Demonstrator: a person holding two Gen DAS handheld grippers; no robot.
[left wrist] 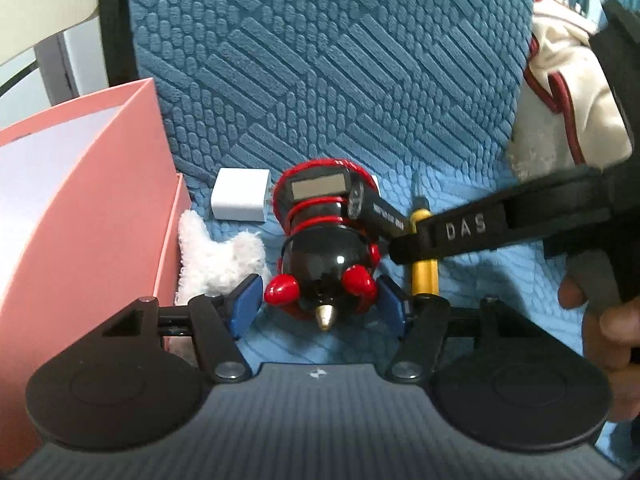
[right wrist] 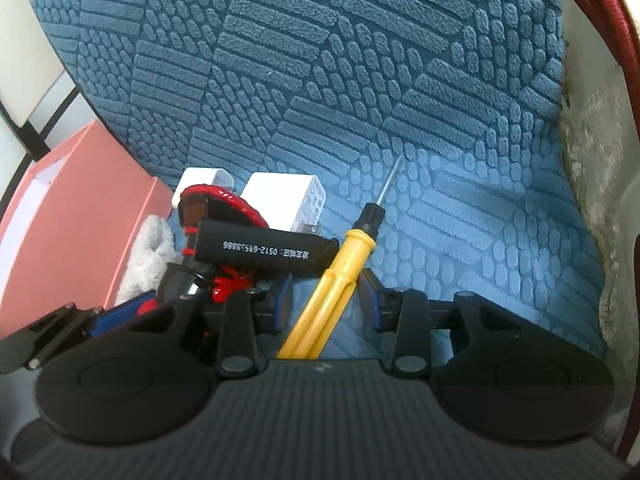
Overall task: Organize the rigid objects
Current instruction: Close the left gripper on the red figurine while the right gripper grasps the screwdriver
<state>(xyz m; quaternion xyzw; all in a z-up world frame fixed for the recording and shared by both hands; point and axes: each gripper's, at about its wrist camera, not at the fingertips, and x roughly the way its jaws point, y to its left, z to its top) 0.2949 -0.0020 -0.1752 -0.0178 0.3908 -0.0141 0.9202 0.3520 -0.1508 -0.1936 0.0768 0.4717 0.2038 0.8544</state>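
A black and red spinning-top toy (left wrist: 326, 248) lies on the blue textured seat, its brass tip toward me. My left gripper (left wrist: 320, 306) is open, its blue pads on either side of the toy's lower end. A yellow-handled screwdriver (right wrist: 340, 272) lies on the seat between the open pads of my right gripper (right wrist: 326, 300); it also shows in the left wrist view (left wrist: 424, 276). A black lighter-like stick (right wrist: 266, 250) with white printed digits rests across the toy (right wrist: 224, 208). Two white charger plugs (right wrist: 290, 200) lie behind.
An open pink box (left wrist: 80, 200) stands at the left, with a white fluffy cloth (left wrist: 216, 252) beside it. A white garment with red trim (left wrist: 568, 92) lies at the right. The blue seat back (left wrist: 328, 60) rises behind the objects.
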